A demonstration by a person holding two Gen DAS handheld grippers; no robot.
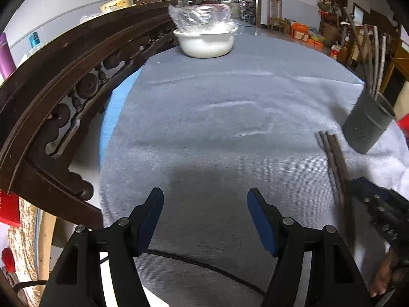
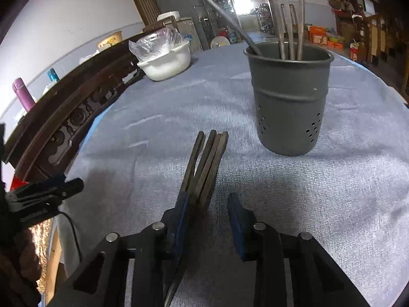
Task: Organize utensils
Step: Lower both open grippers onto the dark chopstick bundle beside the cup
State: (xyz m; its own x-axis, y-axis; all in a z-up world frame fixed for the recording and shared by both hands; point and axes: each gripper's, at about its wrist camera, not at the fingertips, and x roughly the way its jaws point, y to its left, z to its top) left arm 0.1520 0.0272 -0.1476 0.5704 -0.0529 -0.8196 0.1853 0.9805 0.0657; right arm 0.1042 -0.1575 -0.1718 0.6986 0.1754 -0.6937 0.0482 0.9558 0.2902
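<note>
Chopsticks [image 2: 204,163], a bundle of four or so dark ones, lie between the jaws of the right hand-held gripper [image 2: 208,212], their squared ends pointing toward the grey utensil holder [image 2: 290,97]. The bundle's long axis runs along the gripper's own pointing line, angled slightly toward the holder. It sits against the left blue pad, while a clear gap separates it from the right pad, so the jaws stand narrow but not yet pressed on both sides; whether the sticks are truly clamped I cannot tell. Their far ends appear to rest on or just above the blue-grey cloth on the table [image 2: 332,192].

The holder stands upright just beyond and to the right of the chopstick tips, already carrying several metal utensils [image 2: 291,25] that lean against its rim. A white bowl [image 2: 166,64] covered with plastic film sits well beyond the holder's left side, near the carved wooden chair back [image 2: 76,117].

The left hand-held gripper [image 1: 204,220] hovers with its jaws wide and nothing between them, well apart from the holder on the side away from it. The right hand is plainly the nearer one. In my judgement the coming move needs the bundle secured, tilted upright and brought over the holder's open mouth.
</note>
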